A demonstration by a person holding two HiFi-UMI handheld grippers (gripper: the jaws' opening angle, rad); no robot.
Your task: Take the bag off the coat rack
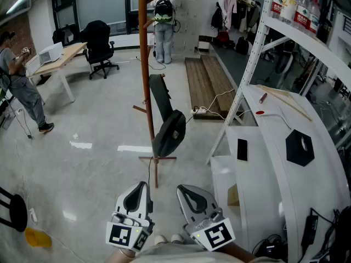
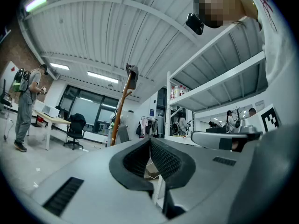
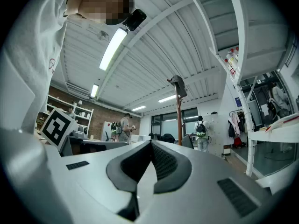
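Two jaws of the left gripper (image 1: pixel 142 186) are pressing together, holding nothing. Ahead and well apart, the wooden coat rack (image 1: pixel 143 64) is carrying the black bag (image 1: pixel 169 133), hanging low by its strap. The right gripper (image 1: pixel 182 189) is sitting likewise, jaws together and empty. Bottles (image 1: pixel 293 7) are standing on the white shelving unit (image 1: pixel 258 43), their red labels unreadable.

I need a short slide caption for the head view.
Left gripper and right gripper, both shut and empty, held low before the coat rack where a black bag hangs.
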